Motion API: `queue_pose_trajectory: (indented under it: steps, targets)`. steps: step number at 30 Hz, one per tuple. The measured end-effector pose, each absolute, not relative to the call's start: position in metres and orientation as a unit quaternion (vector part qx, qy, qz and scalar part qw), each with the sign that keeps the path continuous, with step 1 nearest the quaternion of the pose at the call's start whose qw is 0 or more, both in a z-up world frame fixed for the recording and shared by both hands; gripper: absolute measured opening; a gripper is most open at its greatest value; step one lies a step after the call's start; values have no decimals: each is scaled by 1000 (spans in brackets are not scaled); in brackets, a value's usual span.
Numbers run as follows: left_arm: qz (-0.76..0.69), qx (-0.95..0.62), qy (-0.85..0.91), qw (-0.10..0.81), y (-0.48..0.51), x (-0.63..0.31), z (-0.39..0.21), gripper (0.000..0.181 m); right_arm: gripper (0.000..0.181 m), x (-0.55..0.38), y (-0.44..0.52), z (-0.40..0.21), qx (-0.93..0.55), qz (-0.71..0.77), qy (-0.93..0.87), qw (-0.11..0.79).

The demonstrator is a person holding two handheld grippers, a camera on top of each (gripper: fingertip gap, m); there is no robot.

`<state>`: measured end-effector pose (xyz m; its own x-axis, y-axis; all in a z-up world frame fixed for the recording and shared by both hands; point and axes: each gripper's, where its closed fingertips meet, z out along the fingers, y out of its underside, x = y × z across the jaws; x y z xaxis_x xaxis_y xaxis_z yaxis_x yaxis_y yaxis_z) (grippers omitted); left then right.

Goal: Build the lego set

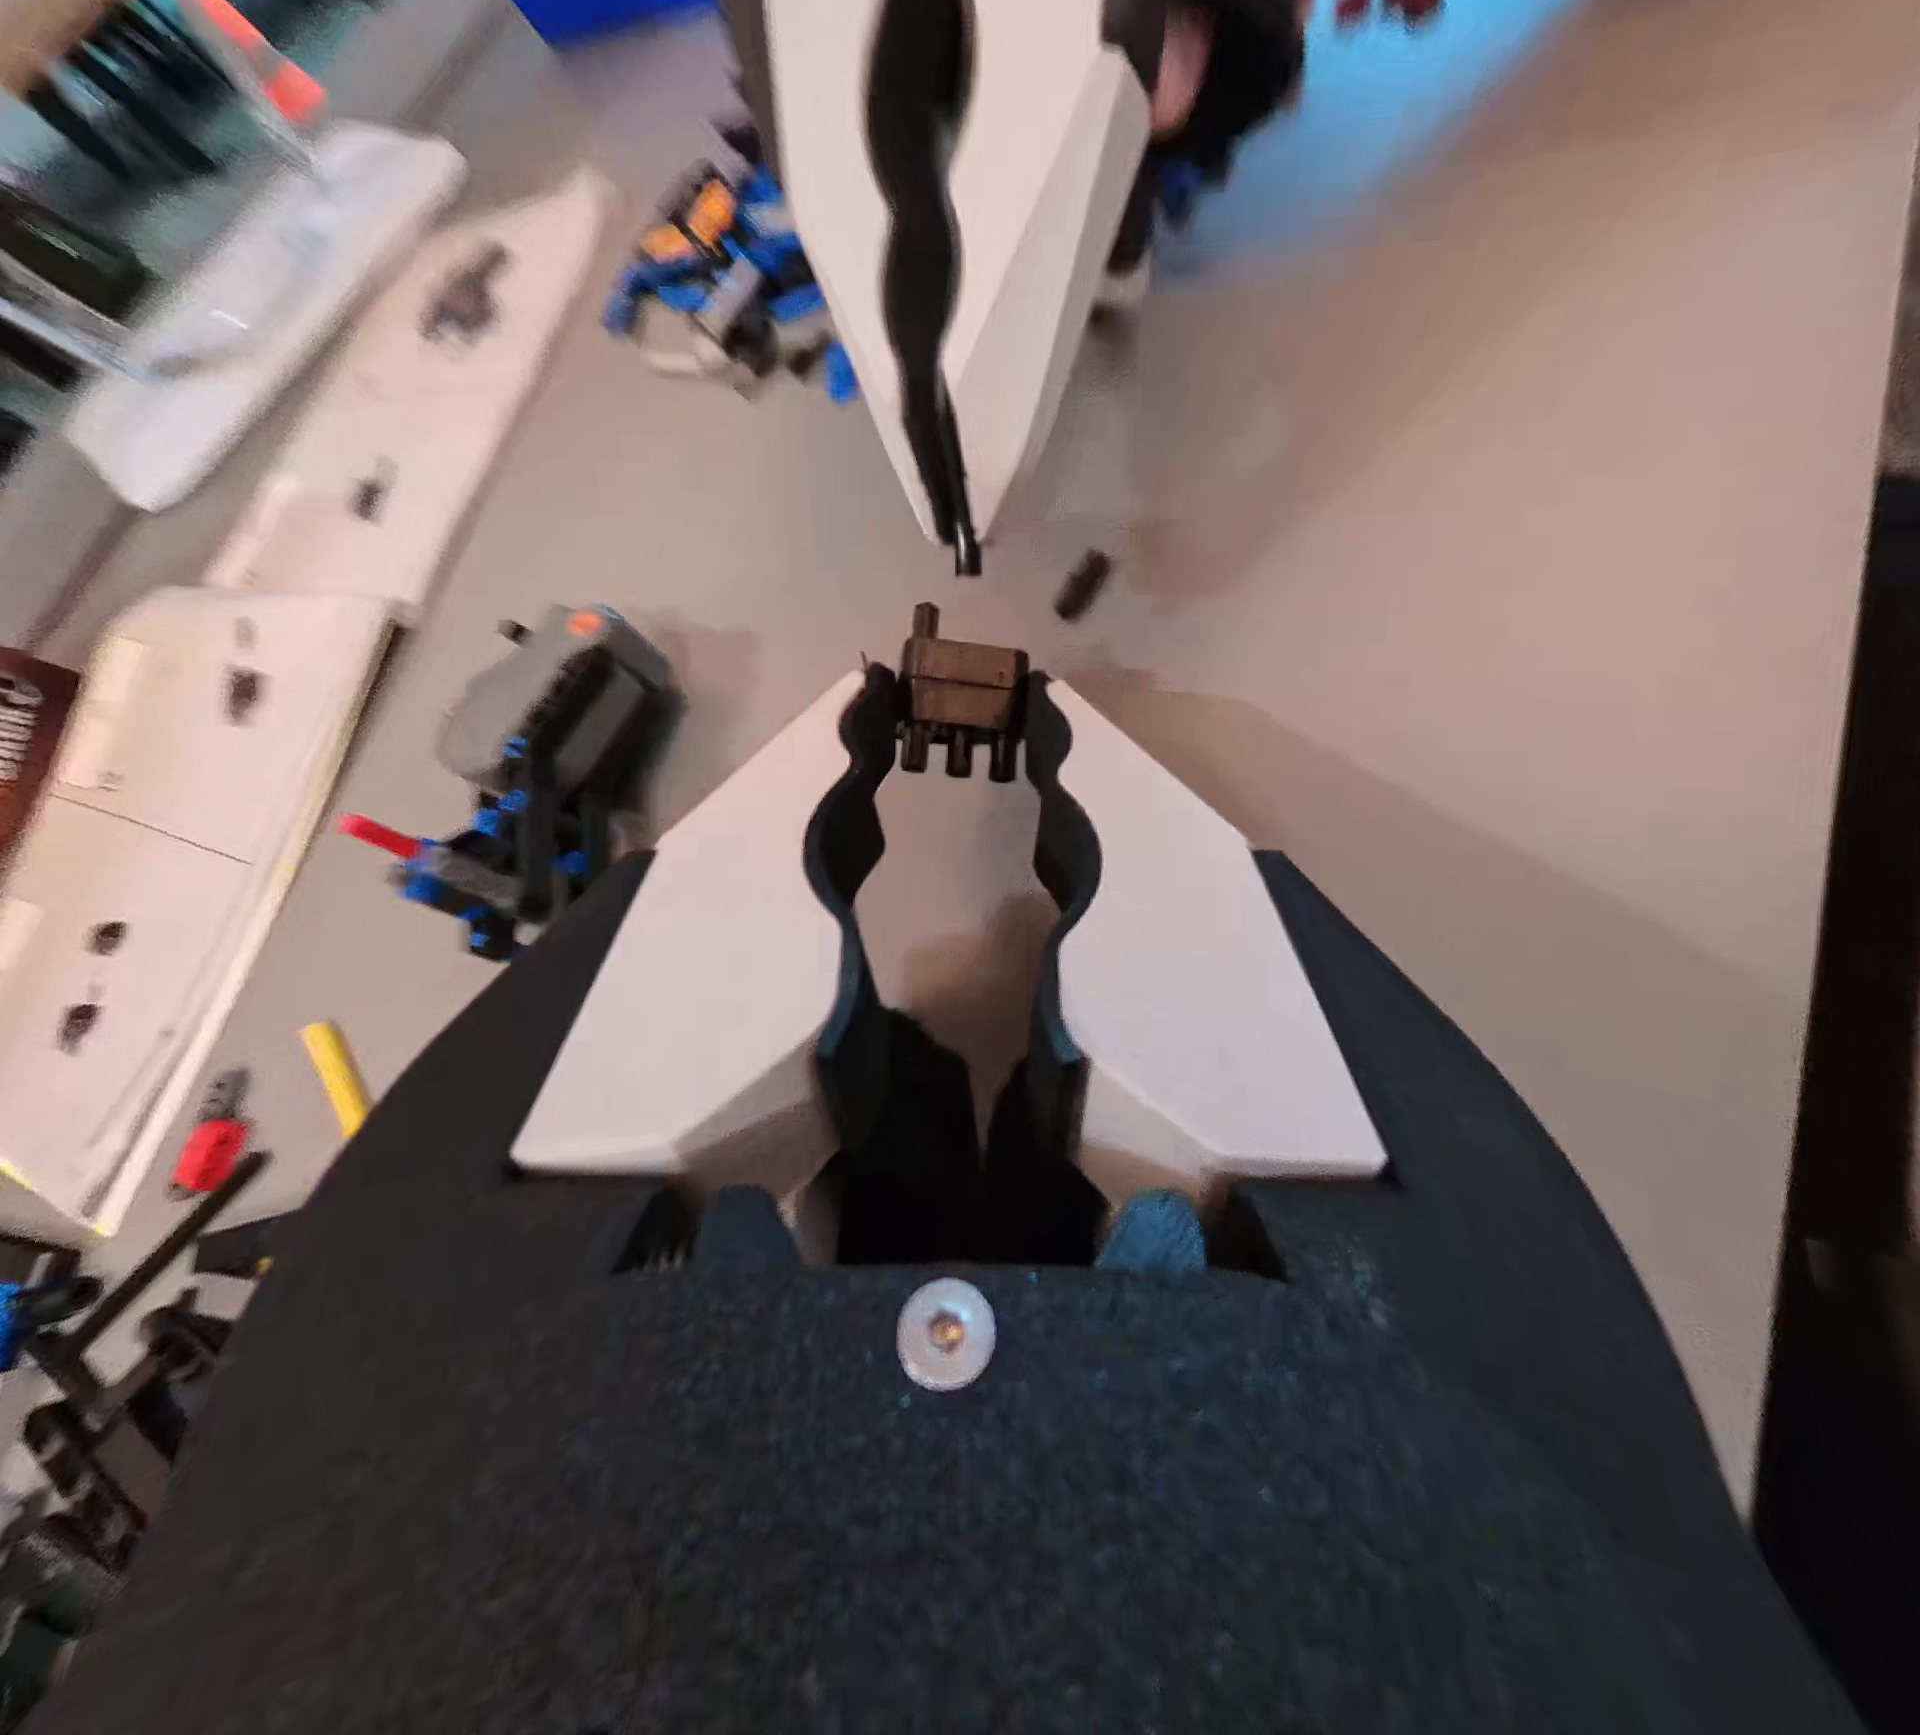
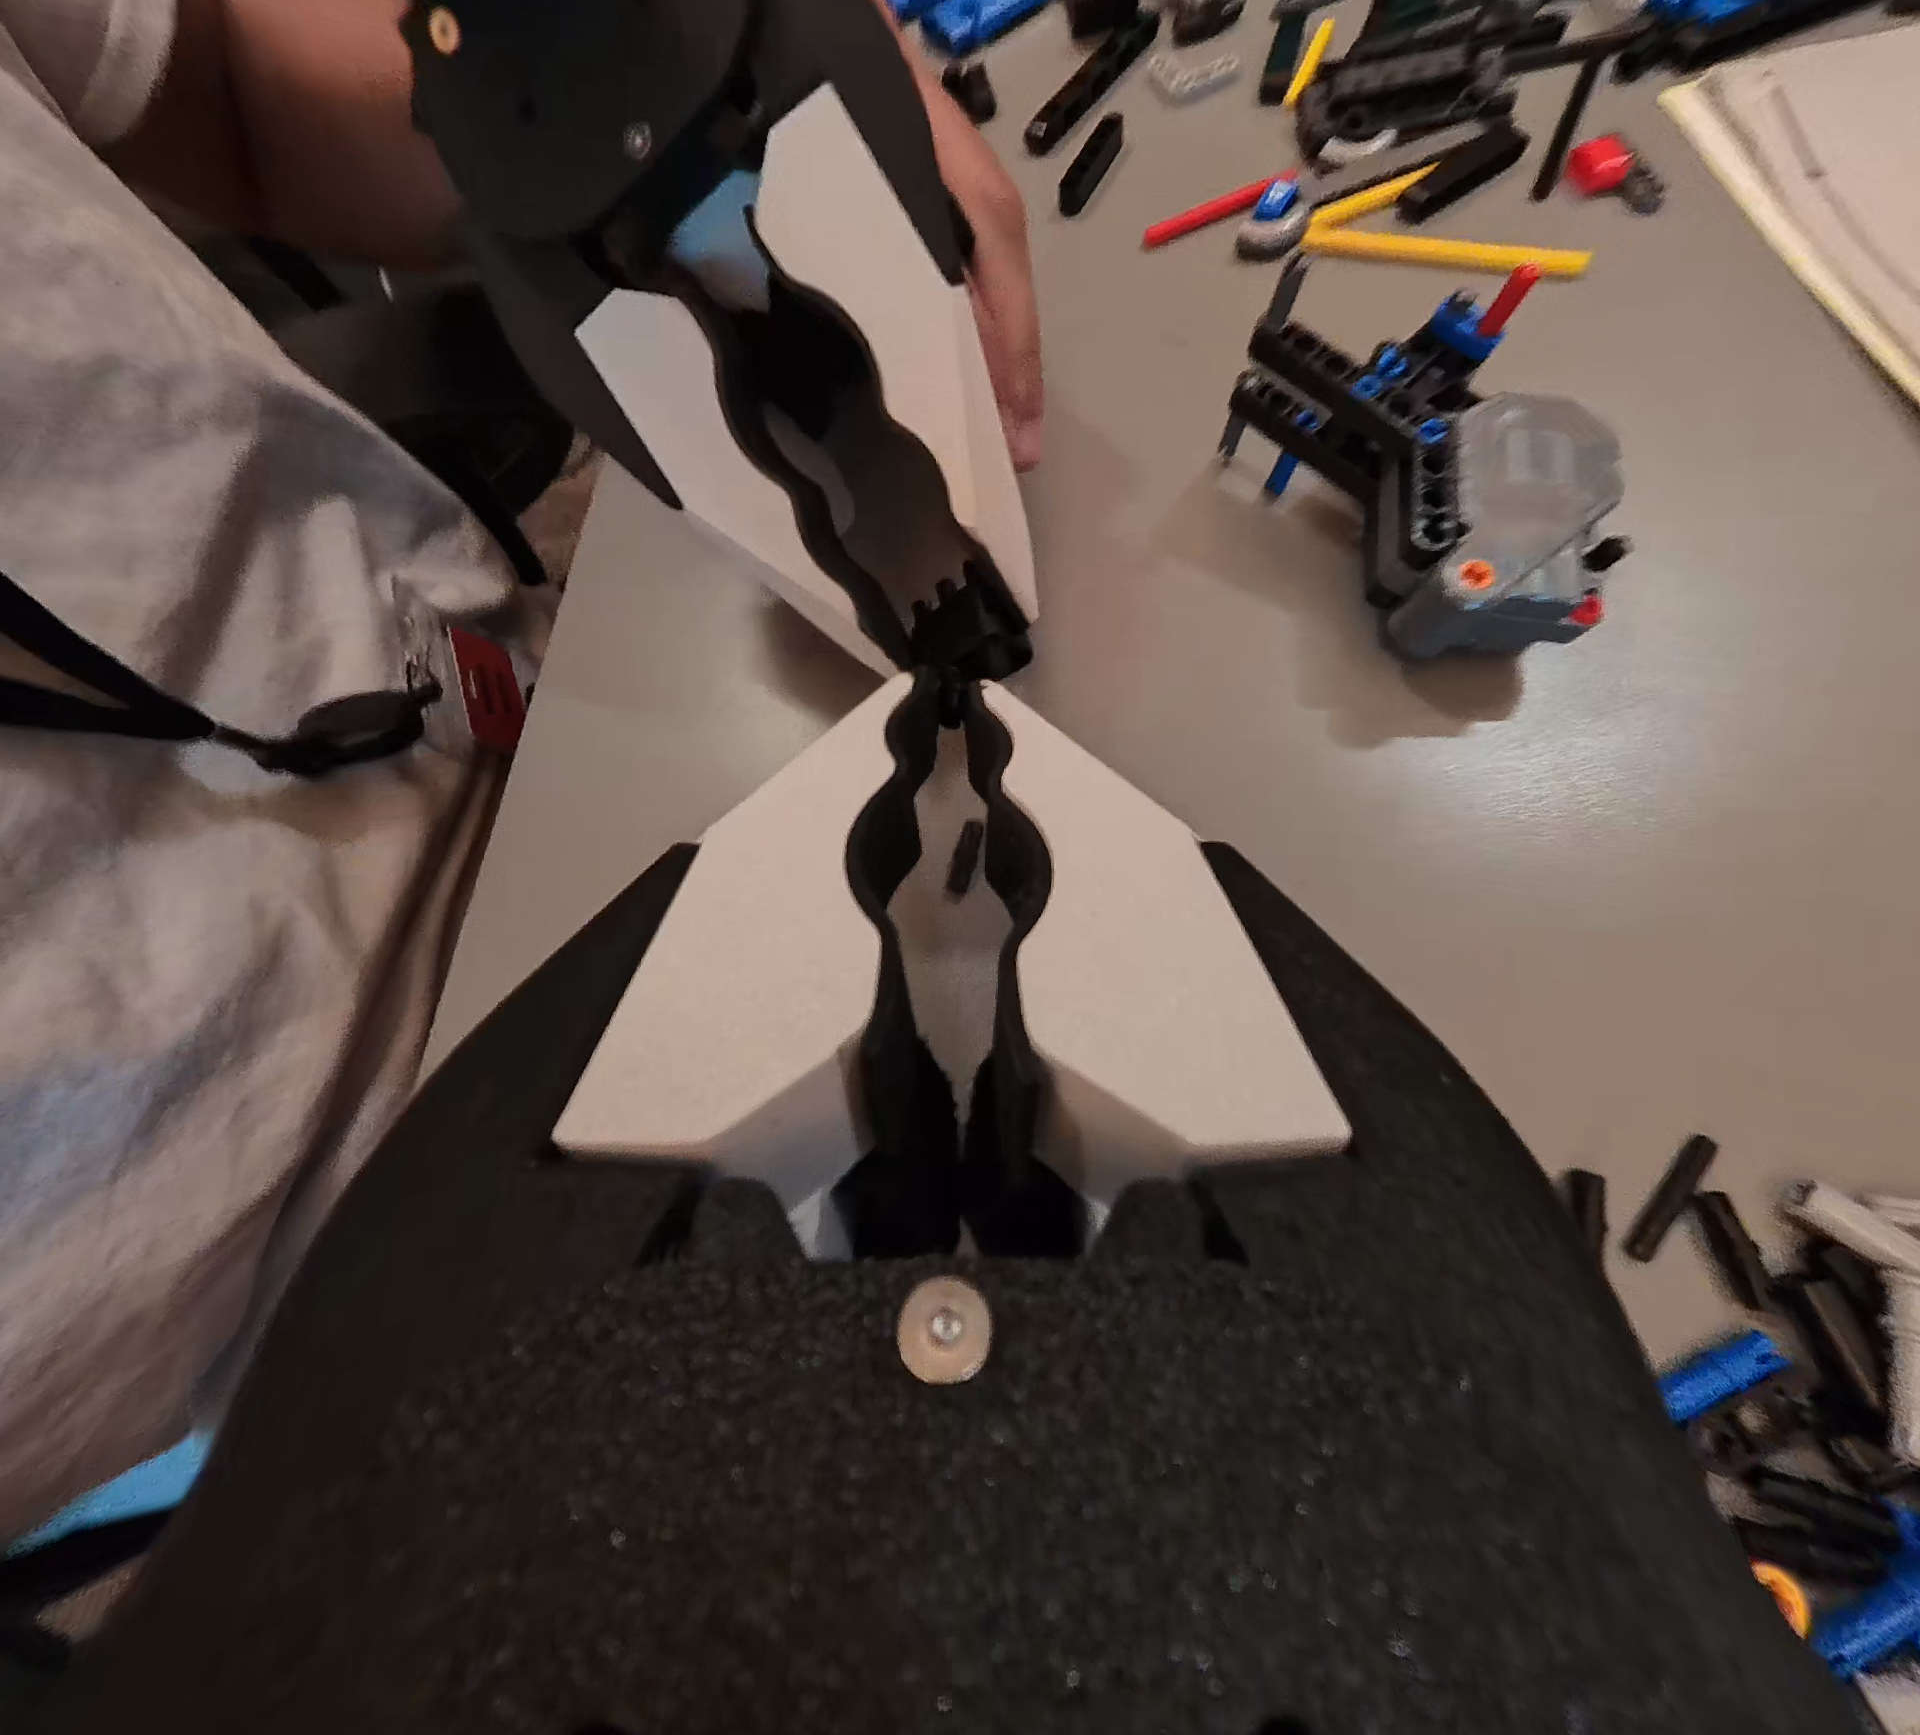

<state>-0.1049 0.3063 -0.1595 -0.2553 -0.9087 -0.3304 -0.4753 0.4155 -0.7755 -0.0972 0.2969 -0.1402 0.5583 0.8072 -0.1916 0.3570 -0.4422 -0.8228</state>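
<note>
Gripper on our left (image 1: 961,683) is pinching a small dark lego connector block (image 1: 958,693) between its fingertips, the jaws closed only as far as the block's width, with the block's pins pointing back toward the camera and a short stub sticking up from its top. We are holding the right gripper (image 1: 961,542) tip to tip with it, jaws nearly together on a thin black pin (image 1: 968,555) that pokes out just short of the block; in the right wrist view the same meeting shows with the pin (image 2: 951,698) touching or almost touching the block (image 2: 971,620), and we cannot tell which. Both are hanging above the grey desk (image 2: 1558,854) near its edge closest to us. We are seeing a part-built black, blue and grey lego model (image 2: 1455,501) standing farther in on the desk, loose pieces (image 2: 1351,23) scattered toward the far edge, and one small black piece (image 1: 1081,584) lying just beside the gripper tips.
</note>
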Motion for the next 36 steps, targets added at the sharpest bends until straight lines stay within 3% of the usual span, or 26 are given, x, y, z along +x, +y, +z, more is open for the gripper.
queue_pose_trajectory:
  steps: [4, 9, 36]
  targets:
    - [-315, -463, 667, 492, 325, -99, -119, 23, 4, -95, 307, -110, -774, 346, -308, 431]
    - [-316, -431, 659, 529, 321, -99, -112, 23, 4, -98, 319, -104, -771, 331, -291, 460]
    - [-203, -396, 694, 566, 323, -96, -130, 22, 3, -98, 316, -129, -793, 261, -336, 436]
